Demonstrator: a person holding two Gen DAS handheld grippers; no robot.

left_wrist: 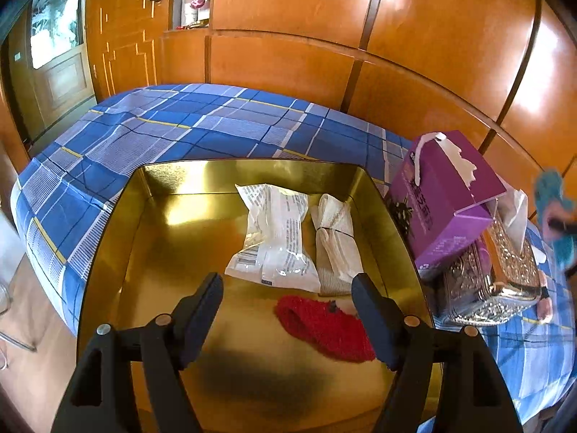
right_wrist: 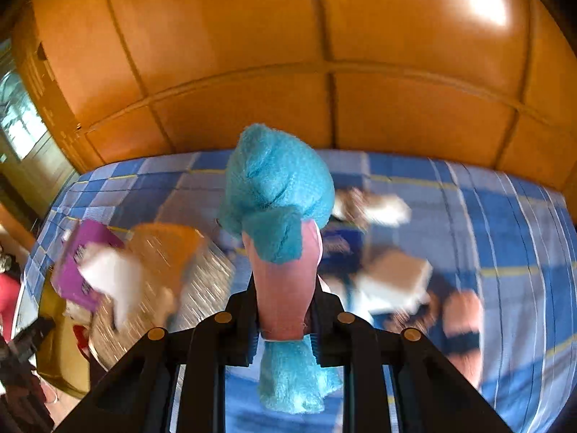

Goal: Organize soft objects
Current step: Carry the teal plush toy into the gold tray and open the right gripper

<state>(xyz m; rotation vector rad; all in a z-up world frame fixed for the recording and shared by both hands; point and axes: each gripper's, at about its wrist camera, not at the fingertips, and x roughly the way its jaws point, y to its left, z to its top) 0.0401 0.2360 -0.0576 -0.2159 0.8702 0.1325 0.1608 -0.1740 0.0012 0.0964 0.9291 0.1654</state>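
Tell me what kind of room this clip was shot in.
Probably a bedroom at home: a bed under a blue plaid sheet, glossy wooden wardrobe panels behind it, and a wooden door at the left.

The right hand-held gripper (right_wrist: pixel 283 319) pinches a turquoise-and-pink fuzzy sock (right_wrist: pixel 279 195) above the blurred blue plaid bedsheet (right_wrist: pixel 505 223).

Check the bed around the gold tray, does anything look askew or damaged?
Yes. The purple tissue box sits tilted on the silver box right of the tray, and its top opening is raggedly torn.
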